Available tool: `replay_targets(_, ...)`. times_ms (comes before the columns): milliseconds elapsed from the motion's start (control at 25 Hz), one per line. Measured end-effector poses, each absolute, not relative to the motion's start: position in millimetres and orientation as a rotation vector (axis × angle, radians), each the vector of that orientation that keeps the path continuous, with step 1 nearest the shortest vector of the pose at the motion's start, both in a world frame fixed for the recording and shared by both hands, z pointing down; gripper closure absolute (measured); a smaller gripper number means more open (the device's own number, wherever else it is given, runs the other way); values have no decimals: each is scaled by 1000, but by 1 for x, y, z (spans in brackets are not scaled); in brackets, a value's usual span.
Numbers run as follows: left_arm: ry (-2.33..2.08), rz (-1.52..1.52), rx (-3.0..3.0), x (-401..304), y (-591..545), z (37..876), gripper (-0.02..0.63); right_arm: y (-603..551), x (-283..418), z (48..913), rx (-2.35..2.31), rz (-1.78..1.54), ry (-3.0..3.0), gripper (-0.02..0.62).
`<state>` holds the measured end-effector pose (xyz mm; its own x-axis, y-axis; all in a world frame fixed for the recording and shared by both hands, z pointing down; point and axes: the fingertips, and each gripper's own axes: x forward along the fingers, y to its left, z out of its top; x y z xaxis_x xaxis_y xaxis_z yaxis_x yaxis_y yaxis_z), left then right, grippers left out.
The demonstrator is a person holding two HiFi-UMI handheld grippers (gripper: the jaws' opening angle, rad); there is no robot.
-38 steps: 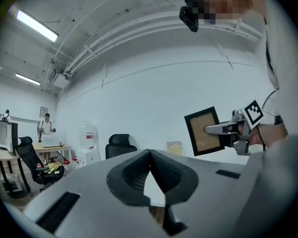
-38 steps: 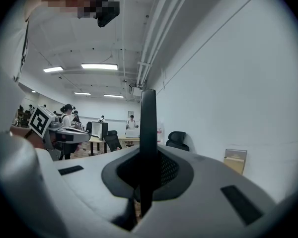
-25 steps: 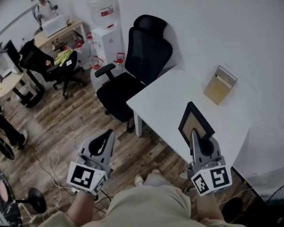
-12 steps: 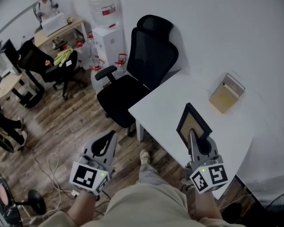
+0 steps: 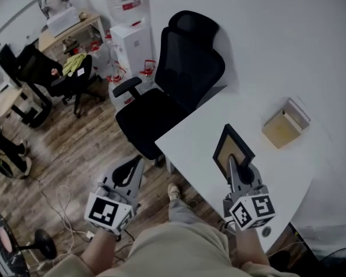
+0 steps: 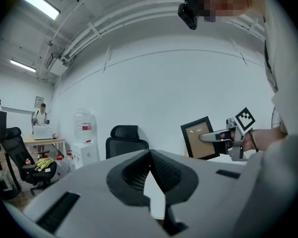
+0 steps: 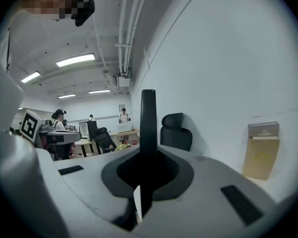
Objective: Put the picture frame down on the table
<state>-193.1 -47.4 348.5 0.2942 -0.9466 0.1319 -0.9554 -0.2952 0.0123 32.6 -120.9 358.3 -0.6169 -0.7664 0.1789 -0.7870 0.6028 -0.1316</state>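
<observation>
The picture frame (image 5: 233,150) has a black rim and a tan panel. It stands upright over the near part of the white table (image 5: 202,128), with my right gripper (image 5: 230,165) shut on its near edge. Seen along those jaws in the right gripper view, the picture frame (image 7: 148,125) is a dark, edge-on bar above my right gripper (image 7: 147,157). My left gripper (image 5: 138,163) hangs over the wooden floor left of the table, shut on nothing. In the left gripper view, my left gripper (image 6: 150,155) points past the picture frame (image 6: 199,138). I cannot tell whether the frame touches the table.
A tan book (image 5: 285,126) stands at the table's far side by the white wall. A black office chair (image 5: 173,79) stands at the table's left end. A water dispenser (image 5: 130,39), further chairs and desks fill the room's left side. Cables (image 5: 60,203) lie on the floor.
Both grippers have moved forward towards the table and slightly down. The frame has travelled with the right gripper and is further in over the tabletop.
</observation>
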Motion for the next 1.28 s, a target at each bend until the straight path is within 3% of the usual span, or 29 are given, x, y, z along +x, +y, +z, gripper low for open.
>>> replay_targets(560, -1746, 255, 2397, -199, -206, 393, 584, -284, 22, 462, 1258, 624, -2577, 565)
replay_targets(1280, -1526, 360, 2486, -170, -314, 441, 584, -361, 28, 570, 1333, 1259, -2408, 565)
